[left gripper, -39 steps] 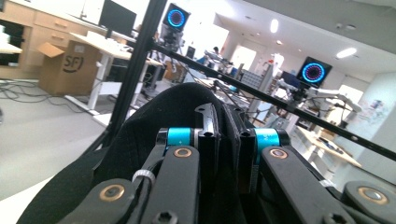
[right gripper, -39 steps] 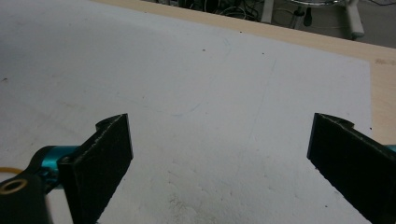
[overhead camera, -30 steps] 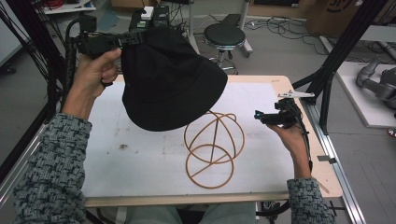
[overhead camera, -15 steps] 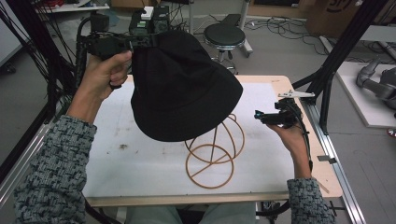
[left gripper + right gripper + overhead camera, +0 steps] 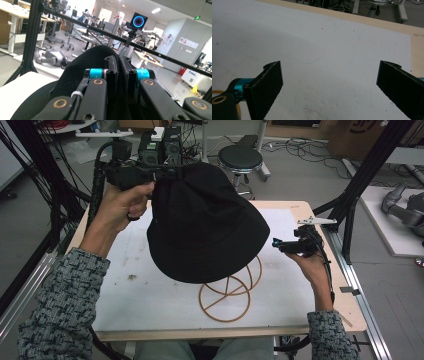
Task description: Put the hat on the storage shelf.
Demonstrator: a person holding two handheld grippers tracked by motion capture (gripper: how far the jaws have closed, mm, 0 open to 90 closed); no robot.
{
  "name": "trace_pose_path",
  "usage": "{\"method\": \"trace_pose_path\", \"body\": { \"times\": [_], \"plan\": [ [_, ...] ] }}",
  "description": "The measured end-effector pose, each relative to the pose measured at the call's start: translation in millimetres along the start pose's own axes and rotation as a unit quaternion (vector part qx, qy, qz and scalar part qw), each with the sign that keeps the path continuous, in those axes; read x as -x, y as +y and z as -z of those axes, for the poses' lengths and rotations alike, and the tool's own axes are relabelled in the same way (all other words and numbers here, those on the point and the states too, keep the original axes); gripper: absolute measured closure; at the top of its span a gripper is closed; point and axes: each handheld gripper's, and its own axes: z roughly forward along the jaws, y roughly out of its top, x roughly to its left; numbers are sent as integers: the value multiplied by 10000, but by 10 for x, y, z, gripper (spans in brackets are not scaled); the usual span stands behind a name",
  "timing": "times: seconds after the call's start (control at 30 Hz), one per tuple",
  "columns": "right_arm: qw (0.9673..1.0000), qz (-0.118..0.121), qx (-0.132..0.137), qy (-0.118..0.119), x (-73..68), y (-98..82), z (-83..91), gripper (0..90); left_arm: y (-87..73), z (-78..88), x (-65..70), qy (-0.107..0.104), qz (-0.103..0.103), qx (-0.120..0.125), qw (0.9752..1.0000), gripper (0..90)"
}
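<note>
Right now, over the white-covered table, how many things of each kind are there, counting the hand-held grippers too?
Black fabric bucket hat: 1
Tan wire hat stand: 1
Black two-jaw grippers: 2, left gripper, right gripper
Total: 4

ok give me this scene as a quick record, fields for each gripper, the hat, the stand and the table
left gripper: shut on the black bucket hat, lifted
right gripper: open, holding nothing, right of the hat
black bucket hat: hangs above the wire hat stand, hiding its top
wire hat stand: upright on the mat
table: wooden, under a white mat
</note>
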Motion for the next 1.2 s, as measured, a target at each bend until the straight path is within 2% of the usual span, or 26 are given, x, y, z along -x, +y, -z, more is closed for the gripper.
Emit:
{"method": "trace_pose_path", "body": {
  "times": [0.17, 0.5, 0.67, 0.93, 1.2],
  "plan": [
    [10000, -8, 13, 13, 6, -1, 3, 64, -54, -135, 31, 1, -42, -171, 9998, 843],
    [10000, -20, 5, 7, 7, 0, 1, 64, -203, -256, 3, -59, 49, -315, 9995, 843],
    [10000, -7, -11, 23, 0, 1, -6, 64, -246, -345, 50, -81, -44, -526, 9986, 843],
    [10000, 0, 1, 15, 8, -1, 3, 64, -287, -414, 62, -127, -27, -555, 9984, 843],
    [10000, 5, -1, 10, 9, -2, -2, 64, -422, -508, 75, -213, 37, -712, 9972, 843]
  ]
}}
